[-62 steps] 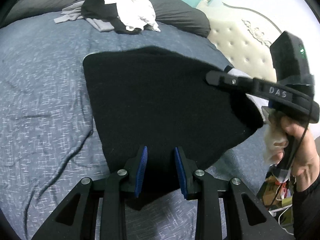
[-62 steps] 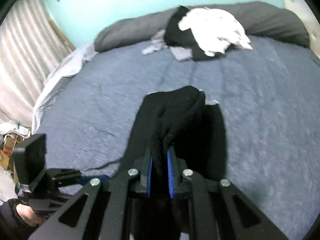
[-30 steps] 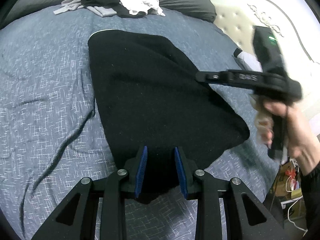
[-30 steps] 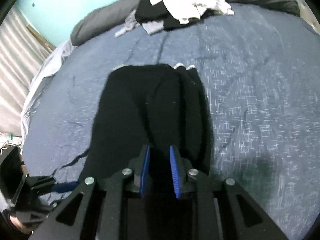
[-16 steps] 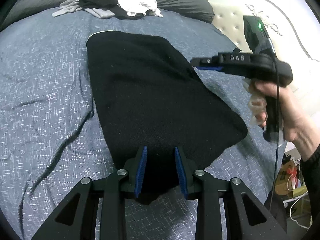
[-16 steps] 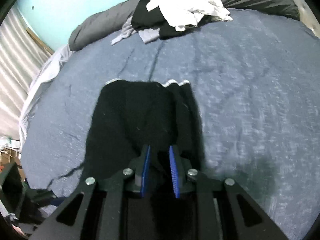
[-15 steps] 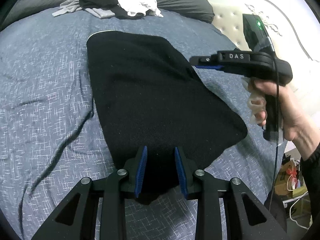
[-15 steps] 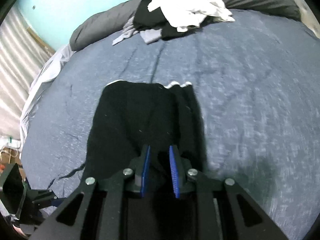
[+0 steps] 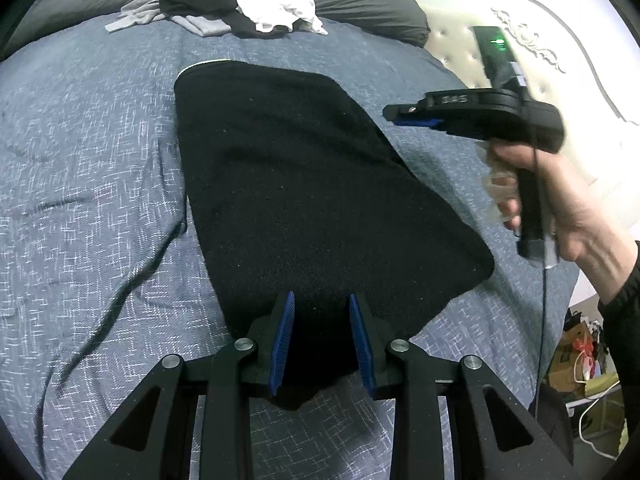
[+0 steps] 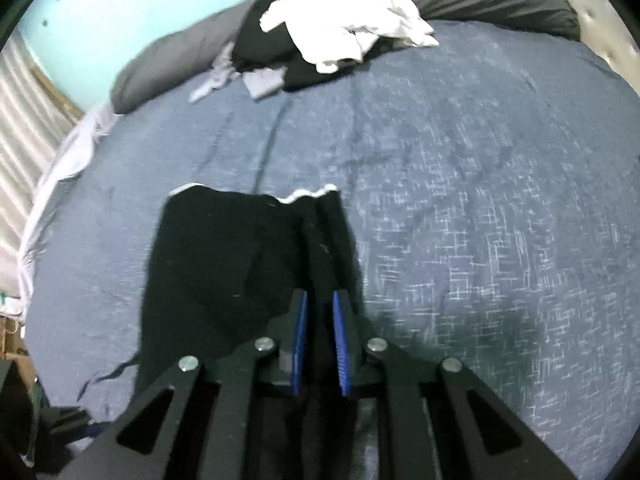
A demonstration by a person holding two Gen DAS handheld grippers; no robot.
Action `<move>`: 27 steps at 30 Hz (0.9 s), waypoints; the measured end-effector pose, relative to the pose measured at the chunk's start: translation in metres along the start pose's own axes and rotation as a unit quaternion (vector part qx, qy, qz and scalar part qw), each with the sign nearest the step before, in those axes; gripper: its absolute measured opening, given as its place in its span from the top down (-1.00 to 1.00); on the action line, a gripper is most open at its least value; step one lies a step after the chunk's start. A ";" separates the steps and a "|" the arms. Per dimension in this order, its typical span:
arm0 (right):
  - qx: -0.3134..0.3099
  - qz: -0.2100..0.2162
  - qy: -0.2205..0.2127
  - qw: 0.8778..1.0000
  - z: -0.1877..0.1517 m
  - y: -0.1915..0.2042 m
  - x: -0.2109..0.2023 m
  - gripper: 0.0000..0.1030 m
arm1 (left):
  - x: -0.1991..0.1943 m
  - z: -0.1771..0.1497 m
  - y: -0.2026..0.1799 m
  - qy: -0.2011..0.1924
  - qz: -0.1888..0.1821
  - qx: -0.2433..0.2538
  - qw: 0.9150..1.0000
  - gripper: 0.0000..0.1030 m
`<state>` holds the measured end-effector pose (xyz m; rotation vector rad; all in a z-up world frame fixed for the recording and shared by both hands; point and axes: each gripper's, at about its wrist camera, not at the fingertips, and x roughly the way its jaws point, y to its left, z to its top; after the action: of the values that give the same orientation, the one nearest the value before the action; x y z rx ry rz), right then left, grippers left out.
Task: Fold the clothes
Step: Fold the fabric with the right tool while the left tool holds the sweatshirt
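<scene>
A black knit garment point(image 9: 304, 184) lies spread flat on the blue bedspread point(image 9: 80, 168). My left gripper point(image 9: 322, 312) is open, its blue pads either side of the garment's near edge. In the left wrist view my right gripper point(image 9: 396, 116) hovers in the air above the garment's right side, clear of the cloth. In the right wrist view the garment point(image 10: 224, 264) lies below my right gripper point(image 10: 320, 312), whose pads stand a narrow gap apart with nothing between them.
A pile of black, white and grey clothes point(image 9: 244, 4) lies at the far end of the bed against a dark grey pillow point(image 9: 360, 4). A white tufted headboard point(image 9: 532, 60) stands at the right. Cluttered floor point(image 9: 580, 364) shows beyond the bed's right edge.
My right gripper has let go of the garment's right edge and lifted away from it. The garment now lies flat. My left gripper has stayed in place.
</scene>
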<state>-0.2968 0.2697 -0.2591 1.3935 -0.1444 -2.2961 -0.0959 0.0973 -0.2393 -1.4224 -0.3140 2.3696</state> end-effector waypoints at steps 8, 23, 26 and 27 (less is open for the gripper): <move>-0.058 0.040 0.023 0.997 0.000 0.040 0.019 0.75 | -0.002 -0.001 -0.004 0.003 0.007 0.000 1.000 0.40; -0.059 0.015 0.026 0.998 -0.015 0.028 -0.005 0.76 | -0.001 0.002 -0.004 0.010 0.010 0.001 1.000 0.40; -0.089 0.037 0.039 0.995 -0.038 0.042 -0.019 0.76 | -0.001 0.002 -0.006 0.012 0.015 -0.002 1.000 0.40; -0.092 0.049 0.047 0.993 -0.046 0.046 -0.020 0.76 | -0.001 0.001 -0.007 0.011 0.018 -0.004 1.000 0.40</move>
<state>-0.2344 0.2440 -0.2508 1.3651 0.0271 -2.1026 -0.0954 0.1032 -0.2358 -1.4694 -0.2938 2.3811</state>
